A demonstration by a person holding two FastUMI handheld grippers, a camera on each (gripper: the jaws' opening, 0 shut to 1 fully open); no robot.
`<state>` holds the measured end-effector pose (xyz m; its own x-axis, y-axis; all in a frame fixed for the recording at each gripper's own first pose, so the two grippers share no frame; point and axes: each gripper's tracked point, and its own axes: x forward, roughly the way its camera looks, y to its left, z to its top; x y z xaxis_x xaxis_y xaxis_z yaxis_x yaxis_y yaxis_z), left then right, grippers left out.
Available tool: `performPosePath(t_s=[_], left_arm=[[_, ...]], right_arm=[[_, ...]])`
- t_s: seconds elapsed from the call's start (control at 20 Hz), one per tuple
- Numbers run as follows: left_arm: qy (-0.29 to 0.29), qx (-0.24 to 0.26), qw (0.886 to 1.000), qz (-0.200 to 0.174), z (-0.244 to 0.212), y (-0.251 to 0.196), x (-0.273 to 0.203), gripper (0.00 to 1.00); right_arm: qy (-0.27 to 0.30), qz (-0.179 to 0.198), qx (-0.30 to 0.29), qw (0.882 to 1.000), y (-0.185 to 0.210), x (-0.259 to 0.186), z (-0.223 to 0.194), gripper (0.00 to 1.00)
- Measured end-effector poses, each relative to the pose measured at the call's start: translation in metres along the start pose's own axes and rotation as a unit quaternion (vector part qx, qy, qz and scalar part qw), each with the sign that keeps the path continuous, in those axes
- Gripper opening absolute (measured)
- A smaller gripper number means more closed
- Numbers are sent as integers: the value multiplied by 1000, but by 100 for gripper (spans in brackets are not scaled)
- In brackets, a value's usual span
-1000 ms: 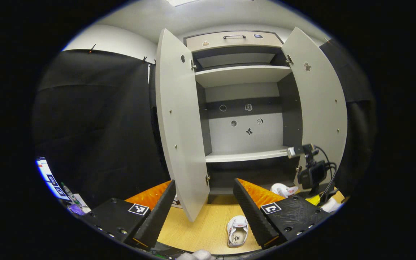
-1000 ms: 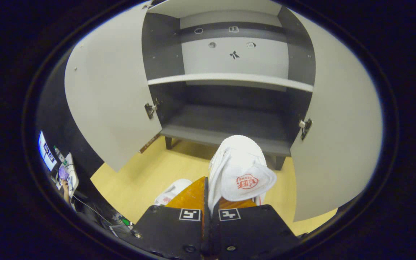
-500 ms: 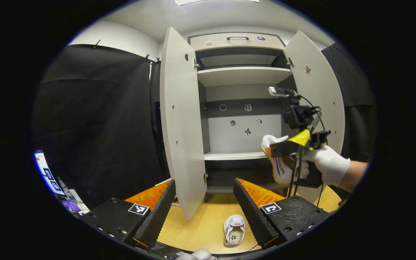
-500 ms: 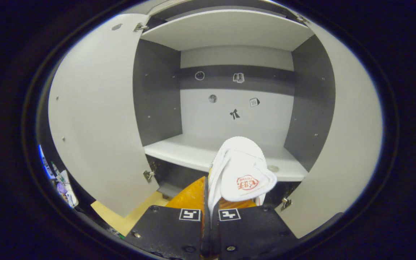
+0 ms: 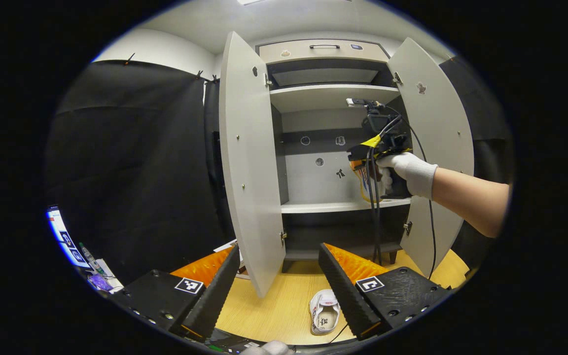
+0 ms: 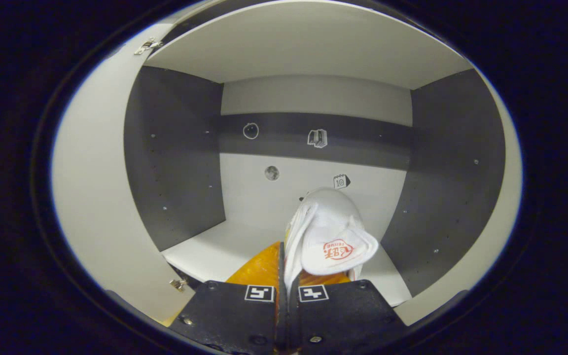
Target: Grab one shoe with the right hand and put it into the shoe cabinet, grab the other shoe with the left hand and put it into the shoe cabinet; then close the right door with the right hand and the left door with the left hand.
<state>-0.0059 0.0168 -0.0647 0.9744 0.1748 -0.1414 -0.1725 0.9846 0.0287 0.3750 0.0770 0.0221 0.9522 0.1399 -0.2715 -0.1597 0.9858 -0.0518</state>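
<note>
In the right gripper view my right gripper (image 6: 284, 276) sits at the bottom centre with its fingers pressed together on the white shoe (image 6: 331, 236), which rises just above and slightly right of the fingertips, its tongue folded toward the camera. The shoe hangs over the white middle shelf (image 6: 205, 249) inside the shoe cabinet (image 6: 175, 162), whose grey walls stand at the frame's left and right. In the left gripper view my left gripper (image 5: 279, 276) is at the bottom with its fingers spread wide apart and nothing between them. The other shoe (image 5: 324, 318) lies on the wooden floor (image 5: 269, 310) just between and below those fingers, right of centre. Farther up, right of centre, my gloved hand (image 5: 409, 170) holds the right gripper between the left door (image 5: 247, 162) and right door (image 5: 437, 148), both open.
</note>
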Motion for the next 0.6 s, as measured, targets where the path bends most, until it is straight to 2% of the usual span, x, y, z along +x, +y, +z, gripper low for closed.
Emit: performPosePath(t_s=[0.15, 0.3, 0.4, 0.6], left_arm=[[5, -7, 1000, 9, 2, 7, 7, 96], [1, -8, 1000, 25, 8, 17, 11, 96], [2, -8, 999, 31, 9, 22, 12, 96], [2, 1, 999, 40, 9, 34, 16, 97]], right_arm=[[32, -18, -6, 999, -7, 38, -8, 5], [94, -26, 2, 995, -15, 70, -35, 5], [130, -22, 7, 991, -14, 78, -51, 6], [187, -39, 25, 981, -21, 98, -71, 9]])
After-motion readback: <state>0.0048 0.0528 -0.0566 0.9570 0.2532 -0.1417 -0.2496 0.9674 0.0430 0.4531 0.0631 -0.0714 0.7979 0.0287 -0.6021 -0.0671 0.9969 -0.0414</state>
